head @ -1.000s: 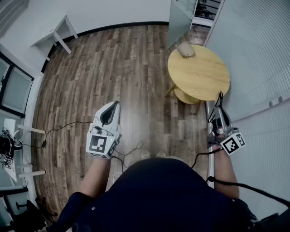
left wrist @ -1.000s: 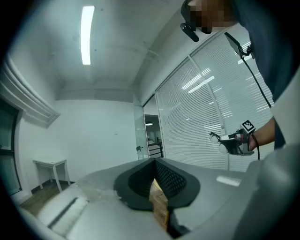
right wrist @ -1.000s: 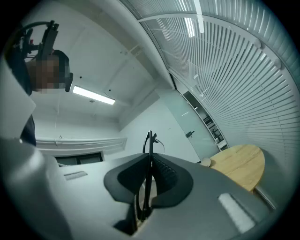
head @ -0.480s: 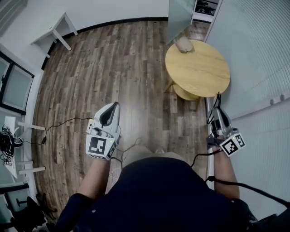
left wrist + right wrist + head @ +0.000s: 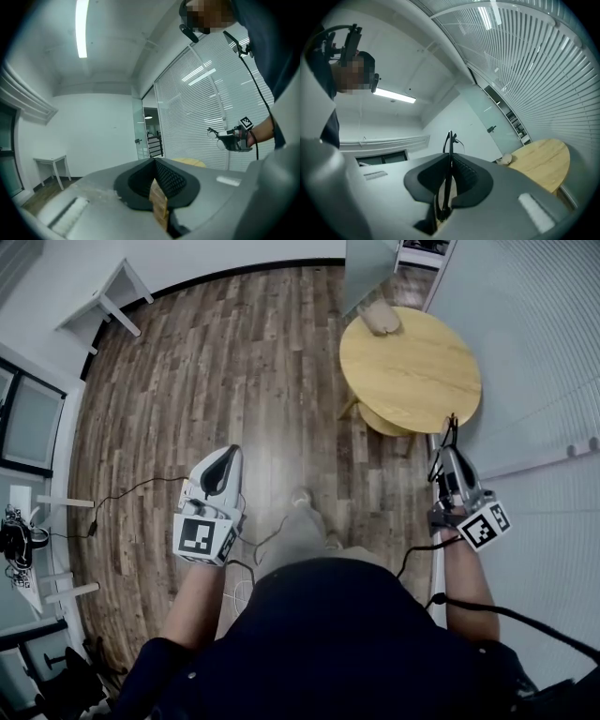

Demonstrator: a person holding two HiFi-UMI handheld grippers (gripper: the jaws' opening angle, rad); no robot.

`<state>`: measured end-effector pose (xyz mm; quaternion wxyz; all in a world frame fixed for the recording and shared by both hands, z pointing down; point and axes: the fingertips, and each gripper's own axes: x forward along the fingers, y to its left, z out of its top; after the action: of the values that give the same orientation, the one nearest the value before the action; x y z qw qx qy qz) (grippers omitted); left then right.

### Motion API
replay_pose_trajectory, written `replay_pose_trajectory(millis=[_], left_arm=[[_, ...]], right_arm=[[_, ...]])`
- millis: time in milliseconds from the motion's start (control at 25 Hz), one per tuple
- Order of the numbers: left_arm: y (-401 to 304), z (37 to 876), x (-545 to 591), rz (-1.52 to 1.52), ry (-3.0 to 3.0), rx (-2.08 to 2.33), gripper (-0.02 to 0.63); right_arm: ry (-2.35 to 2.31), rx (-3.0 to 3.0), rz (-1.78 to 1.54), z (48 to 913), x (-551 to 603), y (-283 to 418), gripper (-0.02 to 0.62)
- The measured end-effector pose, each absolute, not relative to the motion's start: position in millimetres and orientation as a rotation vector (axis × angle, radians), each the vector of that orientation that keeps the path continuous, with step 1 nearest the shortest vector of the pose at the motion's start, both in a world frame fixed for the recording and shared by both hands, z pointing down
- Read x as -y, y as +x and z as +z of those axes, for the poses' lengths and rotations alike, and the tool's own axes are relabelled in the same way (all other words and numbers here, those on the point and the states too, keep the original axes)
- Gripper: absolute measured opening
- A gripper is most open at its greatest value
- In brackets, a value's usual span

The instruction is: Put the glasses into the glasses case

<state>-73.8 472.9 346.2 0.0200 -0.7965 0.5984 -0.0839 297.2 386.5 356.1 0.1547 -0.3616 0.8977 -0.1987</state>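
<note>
Right gripper view shows the right gripper (image 5: 450, 158) clamped on the glasses (image 5: 449, 140). Its jaws are pressed together on the thin black frame, which stands up past their tips. Left gripper view shows the left gripper (image 5: 153, 161) with its jaws closed tip to tip and nothing held between them.

Both grippers are carried in front of the person's body over the wooden floor (image 5: 234, 362), well apart from each other. Ahead of the right gripper, and a little toward the left one, stands a round wooden table (image 5: 422, 381). Its near edge lies just beyond the glasses. At the far edge of that table, well beyond both grippers, rests a small beige thing judged to be the glasses case (image 5: 380, 317). Whether it is open cannot be told.

Assessment: the carrying step is in hand, with the glasses secured and the case not yet reached. The next move calls for bringing the right gripper across the table to the case, with the left gripper free to steady or open it.
</note>
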Motion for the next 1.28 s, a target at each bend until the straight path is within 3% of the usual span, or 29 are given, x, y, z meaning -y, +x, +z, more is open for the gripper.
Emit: replay_pose_trajectory(millis=[520, 1280], left_arm=[[-99, 346, -343, -0.244, -2.560, -1.643, 0.003], [-196, 357, -233, -0.173, -2.634, -1.566, 0.003]], right_arm=[[-1.203, -2.583, -0.550, 355, -305, 250, 0.031], [-1.352, -2.539, -0.521, 347, -240, 169, 0.031]])
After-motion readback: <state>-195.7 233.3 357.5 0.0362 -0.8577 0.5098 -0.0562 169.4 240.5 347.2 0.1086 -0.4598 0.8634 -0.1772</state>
